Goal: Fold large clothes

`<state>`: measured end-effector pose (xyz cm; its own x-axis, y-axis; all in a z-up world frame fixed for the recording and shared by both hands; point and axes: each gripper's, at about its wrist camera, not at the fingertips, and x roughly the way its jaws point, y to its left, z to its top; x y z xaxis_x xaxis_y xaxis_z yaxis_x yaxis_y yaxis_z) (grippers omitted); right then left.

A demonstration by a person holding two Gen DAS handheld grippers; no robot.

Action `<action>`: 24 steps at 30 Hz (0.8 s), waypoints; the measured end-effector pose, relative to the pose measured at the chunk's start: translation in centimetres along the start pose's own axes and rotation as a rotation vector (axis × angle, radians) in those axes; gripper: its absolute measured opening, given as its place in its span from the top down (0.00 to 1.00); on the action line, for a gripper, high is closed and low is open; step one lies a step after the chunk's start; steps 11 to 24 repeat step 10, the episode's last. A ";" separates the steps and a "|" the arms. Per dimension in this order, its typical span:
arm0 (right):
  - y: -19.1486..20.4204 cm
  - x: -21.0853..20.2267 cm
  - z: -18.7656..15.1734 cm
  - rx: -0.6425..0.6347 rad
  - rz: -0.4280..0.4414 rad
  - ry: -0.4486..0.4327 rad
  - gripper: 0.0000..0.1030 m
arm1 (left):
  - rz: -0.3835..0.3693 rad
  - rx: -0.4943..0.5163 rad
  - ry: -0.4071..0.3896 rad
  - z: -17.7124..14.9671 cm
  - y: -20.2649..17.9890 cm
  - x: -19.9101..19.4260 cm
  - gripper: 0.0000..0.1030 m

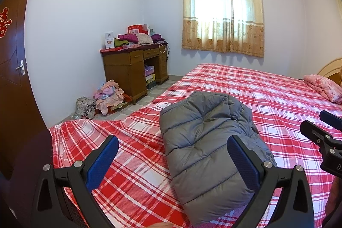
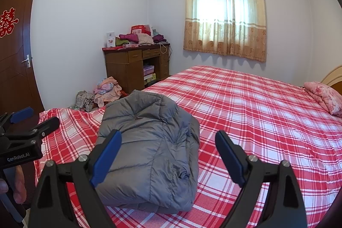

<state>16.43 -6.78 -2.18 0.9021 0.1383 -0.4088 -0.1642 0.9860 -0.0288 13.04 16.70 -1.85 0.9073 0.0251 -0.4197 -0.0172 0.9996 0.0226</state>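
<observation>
- Left gripper [image 1: 173, 160], lower frame: spread wide, gripping nothing; blue pads [image 1: 102, 161] apart
- Right gripper [image 2: 167, 157]: likewise released, empty
- Folded grey puffer jacket [image 2: 147, 142]: centre frame, lying on plaid bed [image 2: 256, 116]

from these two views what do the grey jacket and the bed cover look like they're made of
Grey jacket: looks like a padded puffer with a smooth, faintly shiny synthetic shell; stitched quilt lines and puffy channels suggest it. The filling cannot be told.
Bed cover: seems a woven cotton-like sheet, matte, red and white plaid with a fine visible weave; the exact fibre is unclear.
</observation>
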 end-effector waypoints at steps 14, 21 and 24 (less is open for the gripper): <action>0.3 0.2 -0.3 0.004 0.006 0.009 0.10 | 0.020 0.034 -0.005 -0.4 -0.5 0.1 0.01; 0.3 0.2 -0.3 0.004 0.006 0.009 0.10 | 0.020 0.034 -0.005 -0.4 -0.5 0.1 0.01; 0.3 0.2 -0.3 0.004 0.006 0.009 0.10 | 0.020 0.034 -0.005 -0.4 -0.5 0.1 0.01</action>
